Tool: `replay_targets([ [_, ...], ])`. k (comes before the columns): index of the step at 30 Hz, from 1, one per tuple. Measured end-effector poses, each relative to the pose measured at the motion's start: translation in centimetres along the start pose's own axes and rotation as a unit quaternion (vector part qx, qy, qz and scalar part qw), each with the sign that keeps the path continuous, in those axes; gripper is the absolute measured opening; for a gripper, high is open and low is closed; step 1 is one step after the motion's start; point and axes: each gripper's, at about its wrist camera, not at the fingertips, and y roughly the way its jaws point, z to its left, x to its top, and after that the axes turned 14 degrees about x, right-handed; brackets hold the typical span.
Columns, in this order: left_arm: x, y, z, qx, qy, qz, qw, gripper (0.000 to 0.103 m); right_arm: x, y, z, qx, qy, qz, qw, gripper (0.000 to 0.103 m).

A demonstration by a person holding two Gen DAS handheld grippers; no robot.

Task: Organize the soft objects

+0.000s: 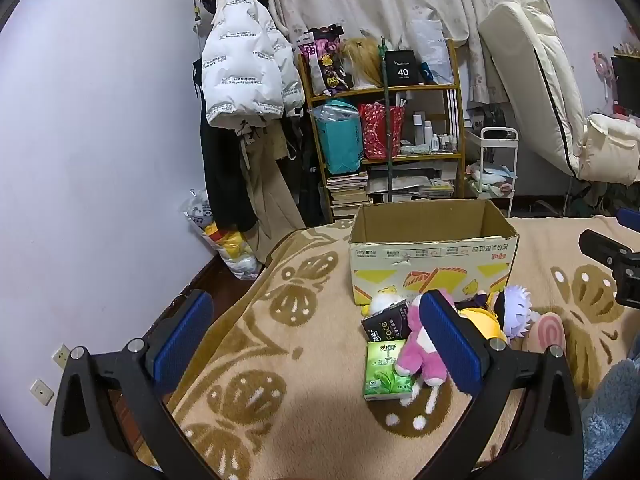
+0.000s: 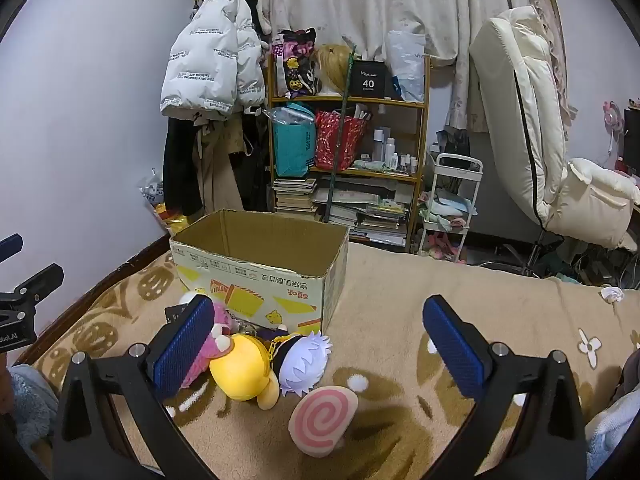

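Left gripper (image 1: 316, 336): jaws spread wide, nothing between the blue pads, hovering over the blanket (image 1: 304, 392).
Right gripper (image 2: 320, 340): wide open too, empty, above the toys.
Soft pile: pink plush (image 1: 418, 350), yellow plush (image 2: 240, 372), white-haired doll (image 2: 304, 360) and swirl cushion (image 2: 324, 416) huddle on the blanket, right at the box's near side.
Cardboard box (image 2: 256, 268): upright, flaps open, toward the blanket's far edge.
Writing: black tissue pack (image 1: 386, 322) reads "Face"; green tissue pack (image 1: 386, 372) lies beside the pink plush, print too small to read.
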Motion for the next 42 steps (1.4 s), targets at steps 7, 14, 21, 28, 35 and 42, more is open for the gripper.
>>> replay_targets([
  [7, 0.0, -0.01, -0.02, 0.001, 0.001, -0.001, 1.0, 0.102, 0.07, -0.02, 0.06, -0.002, -0.003, 0.0, 1.0, 0.103],
  [14, -0.04, -0.16, -0.01, 0.001, 0.002, -0.005, 1.0, 0.101, 0.1, -0.02, 0.11, -0.001, -0.003, 0.0, 1.0, 0.103],
  [21, -0.29, 0.3, -0.31, 0.002, 0.001, -0.004, 1.0, 0.102, 0.11, -0.03, 0.1, -0.001, -0.002, -0.001, 1.0, 0.103],
  [28, -0.36, 0.27, -0.33, 0.003, 0.001, -0.004, 1.0, 0.102, 0.13, -0.07, 0.07, -0.001, -0.001, -0.002, 1.0, 0.103],
  [35, -0.19, 0.22, -0.23, 0.002, 0.001, -0.005, 1.0, 0.102, 0.18, -0.15, 0.0, -0.001, -0.001, -0.003, 1.0, 0.103],
  [42, -0.22, 0.24, -0.23, 0.003, 0.001, -0.005, 1.0, 0.102, 0.21, -0.22, -0.03, -0.001, -0.001, -0.004, 1.0, 0.103],
])
